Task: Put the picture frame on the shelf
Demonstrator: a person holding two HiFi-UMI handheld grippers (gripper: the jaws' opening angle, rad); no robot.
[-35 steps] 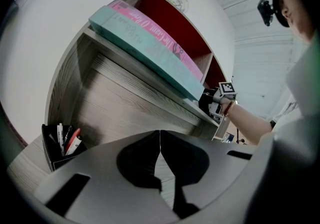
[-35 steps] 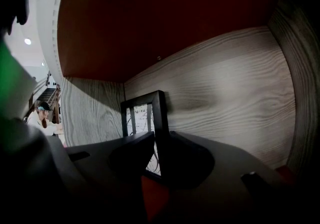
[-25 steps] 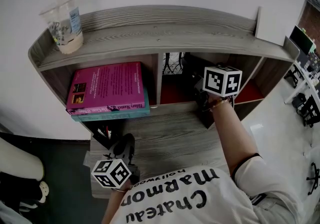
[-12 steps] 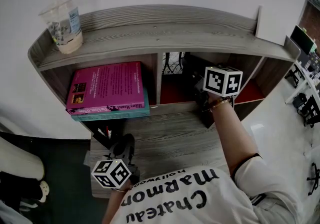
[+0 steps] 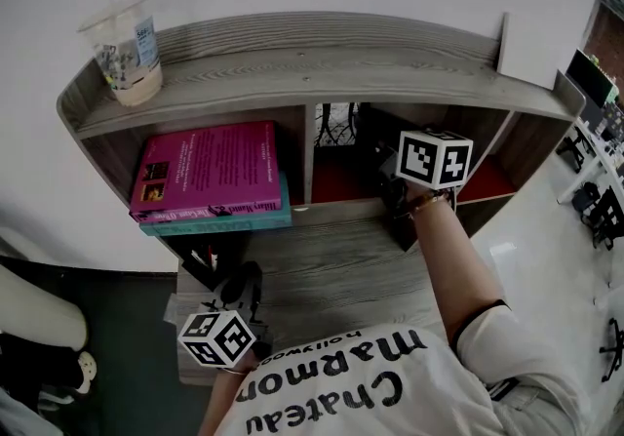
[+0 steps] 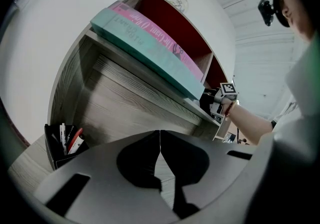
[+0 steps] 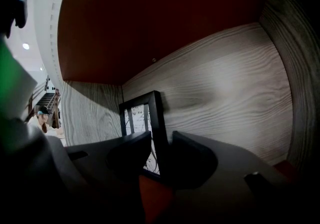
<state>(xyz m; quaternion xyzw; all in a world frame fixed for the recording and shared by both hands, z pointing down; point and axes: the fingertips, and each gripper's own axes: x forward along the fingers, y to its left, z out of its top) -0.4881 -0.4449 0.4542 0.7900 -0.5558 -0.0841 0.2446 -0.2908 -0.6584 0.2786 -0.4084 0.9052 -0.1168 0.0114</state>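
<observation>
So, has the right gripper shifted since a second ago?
No. The right gripper keeps its place beside the shelf divider; only its jaws have just been opening, with the picture frame between them.

Picture frame (image 7: 144, 120) — lower edge behind the right claw (image 7: 161, 138), jaws just opening — mostly under the shelf (image 5: 322, 63) from above.

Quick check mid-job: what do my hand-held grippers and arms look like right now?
The left hand-held gripper and right hand-held gripper have broad grey bodies and black rounded jaws. The left cube and right cube are white with black square markers. The person wears a white short-sleeved T-shirt with black lettering and a reddish wristband on the right wrist.
</observation>
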